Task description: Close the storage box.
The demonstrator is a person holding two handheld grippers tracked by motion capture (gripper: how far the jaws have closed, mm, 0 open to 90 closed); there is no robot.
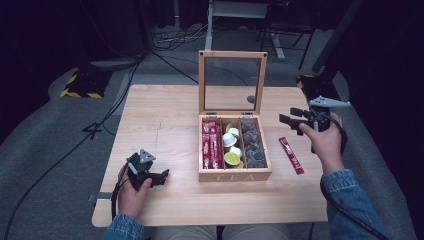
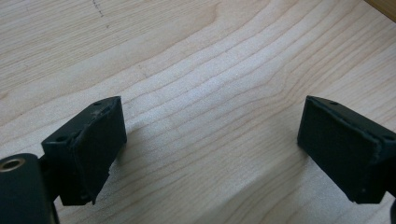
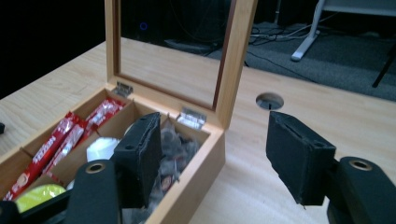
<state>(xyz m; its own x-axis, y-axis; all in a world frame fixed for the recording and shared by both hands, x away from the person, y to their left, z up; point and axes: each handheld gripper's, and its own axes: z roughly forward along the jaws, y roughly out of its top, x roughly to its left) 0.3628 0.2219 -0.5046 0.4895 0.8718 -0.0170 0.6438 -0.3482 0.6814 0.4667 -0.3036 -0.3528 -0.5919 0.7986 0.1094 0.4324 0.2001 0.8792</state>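
Note:
An open wooden tea box (image 1: 235,174) stands mid-table, its glass-paned lid (image 1: 232,55) upright. Red sachets (image 1: 211,145) fill its left compartment, white and yellow-green capsules (image 1: 231,147) the middle, dark tea bags (image 1: 252,145) the right. One red sachet (image 1: 291,155) lies on the table right of the box. My left gripper (image 1: 163,178) rests open at the front left, over bare wood (image 2: 210,70) with nothing between its jaws. My right gripper (image 1: 289,115) is held open above the table, right of the box. From its own view the right gripper (image 3: 215,149) faces the box's right end (image 3: 205,168) and the sachets (image 3: 60,140).
The light wooden table (image 1: 160,125) has a round cable hole (image 1: 251,99) behind the box. Dark floor with cables surrounds it. A stand base with yellow-black stripes (image 1: 80,85) sits at the far left. Bare wood lies between the left gripper and the box.

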